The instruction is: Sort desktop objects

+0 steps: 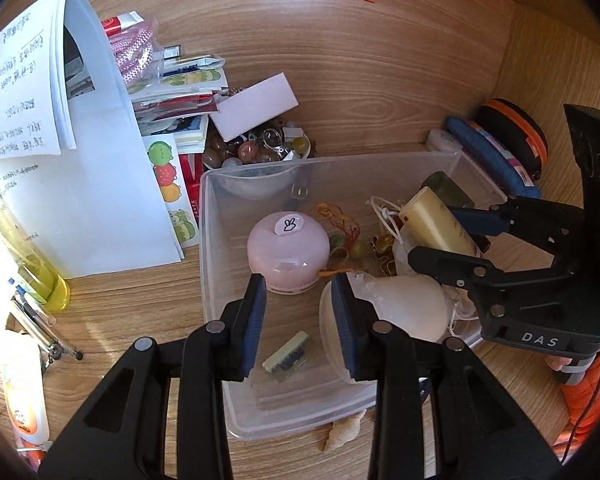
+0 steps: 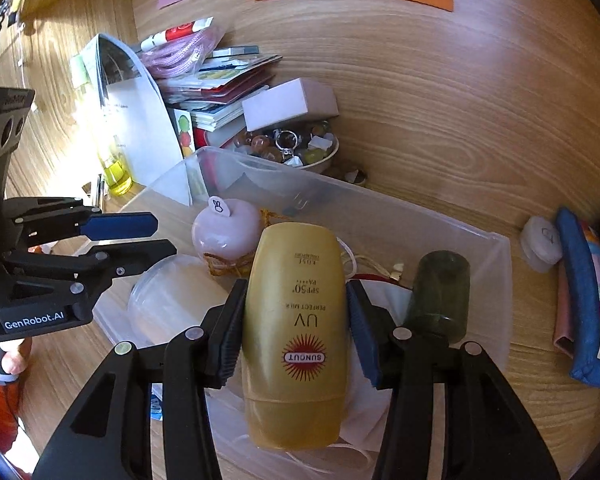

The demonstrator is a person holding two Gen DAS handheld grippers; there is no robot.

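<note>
Over the clear rectangular plastic bin, the right hand-held gripper clamps a yellow plastic sunscreen bottle while the left hand-held gripper hangs released, empty.

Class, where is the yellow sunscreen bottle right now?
The yellow sunscreen bottle sits between the right gripper's fingers, above the clear plastic bin, with the dark green bottle on its right.

Bin on tabletop; jar inside it; bead bowl behind bin, papers left.
</note>
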